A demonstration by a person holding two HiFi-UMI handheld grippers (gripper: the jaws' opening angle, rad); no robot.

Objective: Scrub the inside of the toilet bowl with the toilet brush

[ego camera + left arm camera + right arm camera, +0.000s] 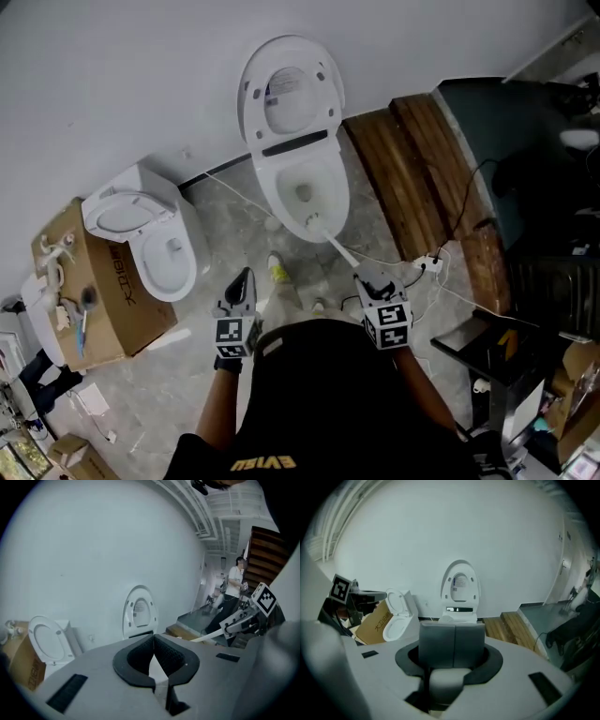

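An open white toilet stands against the wall with its lid up, also visible ahead in the right gripper view as the toilet. My right gripper is shut on the white toilet brush handle. The brush head rests at the bowl's near rim. In the right gripper view the pads are pressed together above the handle's end. My left gripper hangs left of the toilet, shut, with its tips touching and nothing between them. The left gripper view shows the right gripper with the brush handle.
A second toilet and a cardboard box stand to the left. Wooden planks lie to the right of the bowl. A power strip and cables cross the floor. A person stands far off.
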